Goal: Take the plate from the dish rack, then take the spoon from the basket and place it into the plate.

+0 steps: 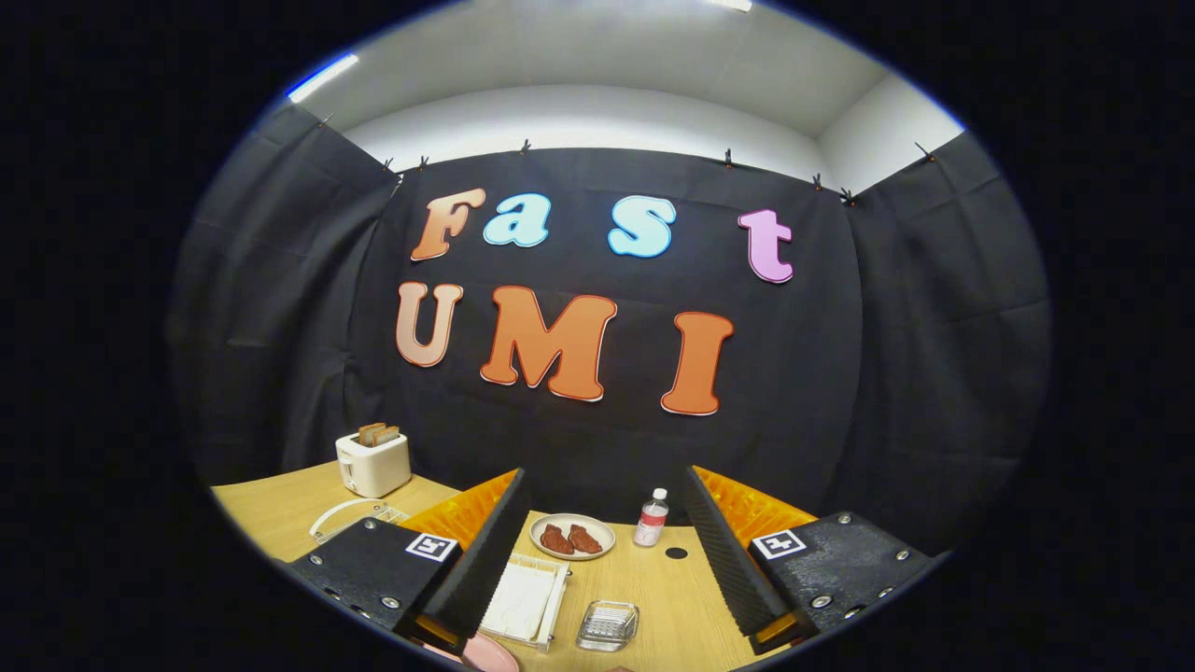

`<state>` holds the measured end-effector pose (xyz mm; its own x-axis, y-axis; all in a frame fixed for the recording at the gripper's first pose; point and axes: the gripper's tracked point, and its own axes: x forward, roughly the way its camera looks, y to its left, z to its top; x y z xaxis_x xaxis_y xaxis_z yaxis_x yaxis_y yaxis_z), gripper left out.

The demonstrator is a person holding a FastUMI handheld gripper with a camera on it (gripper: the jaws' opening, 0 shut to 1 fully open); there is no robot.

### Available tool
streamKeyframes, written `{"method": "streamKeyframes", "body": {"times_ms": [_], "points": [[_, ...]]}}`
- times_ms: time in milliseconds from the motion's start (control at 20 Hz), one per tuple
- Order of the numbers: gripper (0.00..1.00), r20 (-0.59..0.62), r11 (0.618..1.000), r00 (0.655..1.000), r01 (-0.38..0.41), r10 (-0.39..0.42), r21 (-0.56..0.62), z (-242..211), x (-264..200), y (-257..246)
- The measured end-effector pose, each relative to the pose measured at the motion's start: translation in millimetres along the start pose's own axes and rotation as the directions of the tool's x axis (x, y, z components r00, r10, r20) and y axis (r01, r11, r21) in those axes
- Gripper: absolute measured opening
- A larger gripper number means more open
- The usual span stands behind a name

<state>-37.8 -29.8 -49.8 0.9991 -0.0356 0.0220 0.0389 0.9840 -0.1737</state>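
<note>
1. My gripper (602, 560) hangs above the wooden table (672, 597) with its two fingers spread wide apart, released, nothing between the pads and nothing touched
2. Nearest to me, low between the fingers and close to the left one, I see the curved edge of a pink plate (490, 655); most of it is cut off, so I cannot tell whether it lies flat on the table
3. Just ahead of that, beside the inner face of the left finger, sits a white dish rack (527, 600) with a pale flat surface inside its frame; I cannot make out whether anything stands in it
4. Just beside the rack, on its right, lies a small clear basket (608, 624); if a spoon is inside, I cannot pick it out at this size
5. Further on, between the fingers, a round pale plate (572, 536) carries two reddish-brown food pieces (570, 539)
6. Near that plate, to its right, a small bottle with a white cap (651, 519) stands upright, and a dark round spot (676, 553) marks the tabletop just in front of it
7. Beyond the left finger, a clear wire-like tray (350, 516) rests on the table, and behind it a white toaster (372, 463) holds slices of bread (377, 433) in its slots
8. Farthest back, the black cloth wall (840, 373) closes the booth
</note>
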Motion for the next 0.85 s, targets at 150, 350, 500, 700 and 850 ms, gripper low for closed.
{"method": "streamKeyframes", "body": {"times_ms": [150, 350, 500, 700, 850], "points": [[0.99, 0.033, 1.000, 0.999, 0.014, -0.014, 0.009, 14.7, 0.0, -3.1], [0.99, 0.070, 0.999, 0.997, 0.032, -0.032, 0.005, 27.9, -1.1, -6.2], [0.99, 0.084, 0.999, 0.996, 0.042, -0.043, 0.012, 39.0, 5.2, -8.8], [0.99, 0.101, 0.998, 0.993, 0.063, -0.065, 0.022, 50.5, 6.0, -15.2], [0.99, 0.108, 0.997, 0.992, 0.066, -0.070, 0.039, 52.6, 5.5, -17.4]]}}
